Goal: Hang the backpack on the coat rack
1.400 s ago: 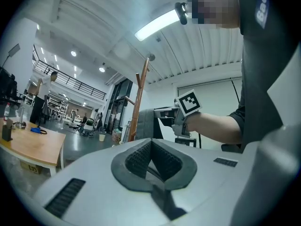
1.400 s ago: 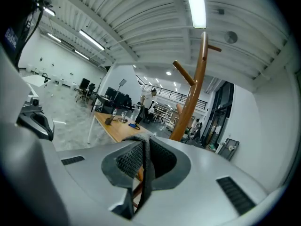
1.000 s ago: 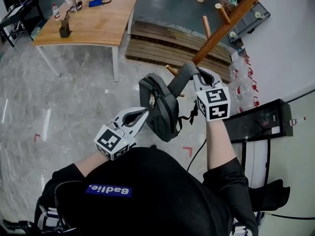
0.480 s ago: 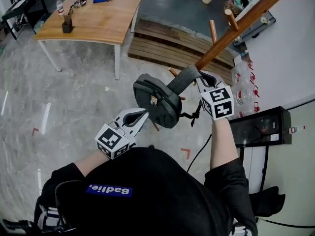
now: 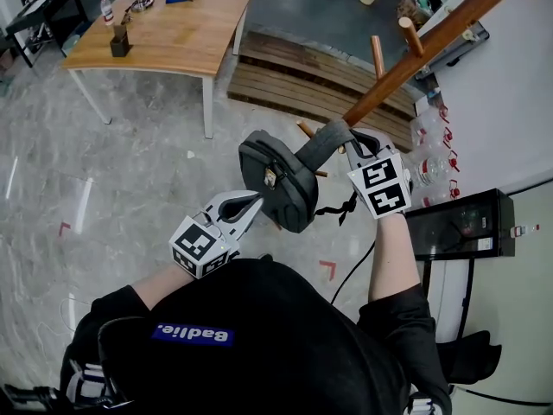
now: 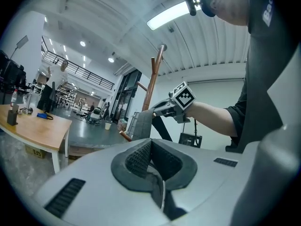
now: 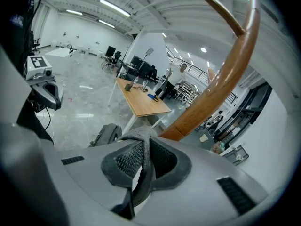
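Note:
A dark grey backpack (image 5: pixel 278 180) hangs in the air by its grey strap (image 5: pixel 318 143), beside the lower part of the brown wooden coat rack pole (image 5: pixel 415 50). My right gripper (image 5: pixel 347 141) is shut on that strap, which runs between its pads (image 7: pixel 141 149) in the right gripper view. The pack's body (image 7: pixel 106 134) dangles below, and the pole (image 7: pixel 221 79) rises just behind. Short pegs (image 5: pixel 377 55) stick out higher up the pole. My left gripper (image 5: pixel 253 201) is shut with nothing in it (image 6: pixel 150 145), just below and left of the pack.
A wooden table (image 5: pixel 164 24) with small items stands at the far left. A slatted wooden pallet (image 5: pixel 302 80) lies behind the rack. A black cabinet (image 5: pixel 454 219) and plastic bottles (image 5: pixel 428 158) line the right wall. A cable (image 5: pixel 350 266) trails on the floor.
The right gripper has rolled a little and sunk slightly with the strap. The backpack has swung and turned below it. The left gripper has hardly shifted.

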`<state>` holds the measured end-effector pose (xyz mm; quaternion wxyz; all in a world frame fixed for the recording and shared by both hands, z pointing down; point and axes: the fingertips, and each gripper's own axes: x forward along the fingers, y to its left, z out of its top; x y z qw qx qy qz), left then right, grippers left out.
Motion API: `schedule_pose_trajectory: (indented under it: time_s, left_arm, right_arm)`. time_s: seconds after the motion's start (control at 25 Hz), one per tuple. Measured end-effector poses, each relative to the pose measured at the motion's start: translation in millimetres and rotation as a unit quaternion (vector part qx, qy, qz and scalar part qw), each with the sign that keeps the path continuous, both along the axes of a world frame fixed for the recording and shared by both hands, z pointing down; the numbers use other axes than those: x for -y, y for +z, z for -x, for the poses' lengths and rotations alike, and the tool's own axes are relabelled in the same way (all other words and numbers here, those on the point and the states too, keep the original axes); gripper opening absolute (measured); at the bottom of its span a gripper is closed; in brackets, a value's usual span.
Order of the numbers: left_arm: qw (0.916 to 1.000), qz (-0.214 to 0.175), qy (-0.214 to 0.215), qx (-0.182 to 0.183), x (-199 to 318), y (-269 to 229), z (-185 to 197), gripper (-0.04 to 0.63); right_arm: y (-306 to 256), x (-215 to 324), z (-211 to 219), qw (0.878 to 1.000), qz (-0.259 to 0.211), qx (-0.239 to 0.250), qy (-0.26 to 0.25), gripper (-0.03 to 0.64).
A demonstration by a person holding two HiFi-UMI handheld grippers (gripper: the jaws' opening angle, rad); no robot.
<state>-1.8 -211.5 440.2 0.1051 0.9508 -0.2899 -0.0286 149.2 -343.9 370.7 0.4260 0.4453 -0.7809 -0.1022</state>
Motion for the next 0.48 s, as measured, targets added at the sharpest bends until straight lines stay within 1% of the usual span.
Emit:
schedule_pose_trajectory:
  time_s: [0.08, 0.24, 0.36, 0.48]
  left_arm:
    - [1.0, 0.0, 0.002, 0.003, 0, 1, 0, 0.009]
    - [0.9999, 0.001, 0.006, 0.008, -1, 1, 0, 0.009]
    - [0.9999, 0.004, 0.006, 0.013, -2, 1, 0, 0.009]
    - [0.9998, 0.006, 0.009, 0.017, -6, 3, -3, 0.009]
  right_arm:
    - [3, 0, 2, 1.0, 0.01, -0.019, -0.004, 0.028]
    - [4, -4, 1, 0.999, 0.021, -0.041, -0.01, 0.028]
    - [2, -8, 1, 0.997, 0.032, -0.066, -0.022, 0.031]
    - [6, -14, 1, 0.996, 0.053, -0.068, -0.027, 0.032]
